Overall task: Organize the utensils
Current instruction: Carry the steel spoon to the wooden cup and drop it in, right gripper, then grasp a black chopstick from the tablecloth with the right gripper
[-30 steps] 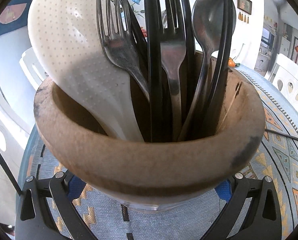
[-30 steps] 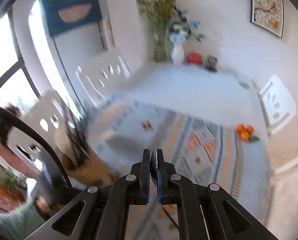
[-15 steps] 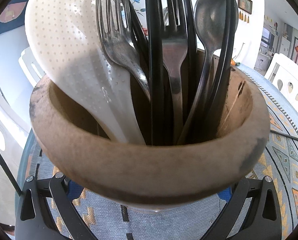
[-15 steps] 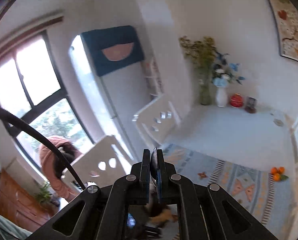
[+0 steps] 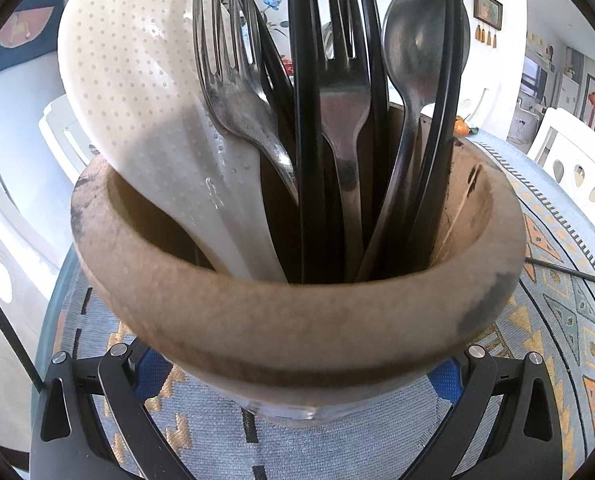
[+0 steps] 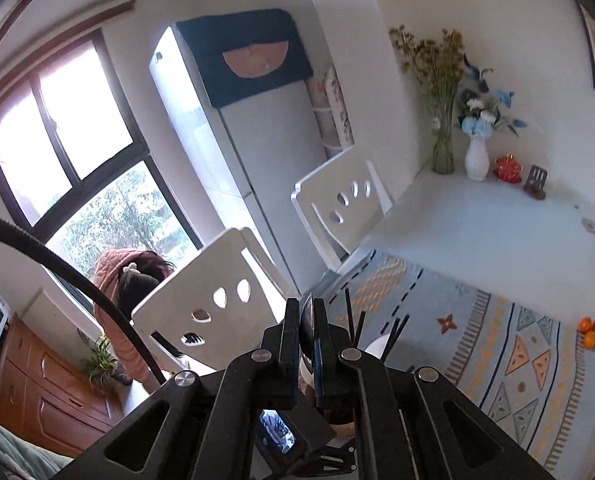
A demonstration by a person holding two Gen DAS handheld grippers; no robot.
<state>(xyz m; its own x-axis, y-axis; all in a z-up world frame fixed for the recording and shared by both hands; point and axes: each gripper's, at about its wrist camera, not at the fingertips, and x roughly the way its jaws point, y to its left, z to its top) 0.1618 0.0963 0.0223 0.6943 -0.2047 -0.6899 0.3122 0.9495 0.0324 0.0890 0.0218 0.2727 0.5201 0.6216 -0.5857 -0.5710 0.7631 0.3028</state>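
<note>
Low in the right wrist frame, the right claw [image 6: 306, 322], clamped on a spoon [image 6: 307, 316], is swinging over the holder [image 5: 297, 312] the left claw [image 5: 297, 376] is gripping, nearing insertion.

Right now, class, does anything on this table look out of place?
Yes: one thin black chopstick lies alone on the patterned cloth, right of the wooden holder, where the other utensils stand upright.

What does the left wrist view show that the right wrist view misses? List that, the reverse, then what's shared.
Left only: the left gripper clamping the wooden holder, plus forks and spoon. Right only: the right gripper shut on a thin utensil, fridge, window, vases. Both: patterned cloth, oranges, black chopsticks, white paddle.
</note>
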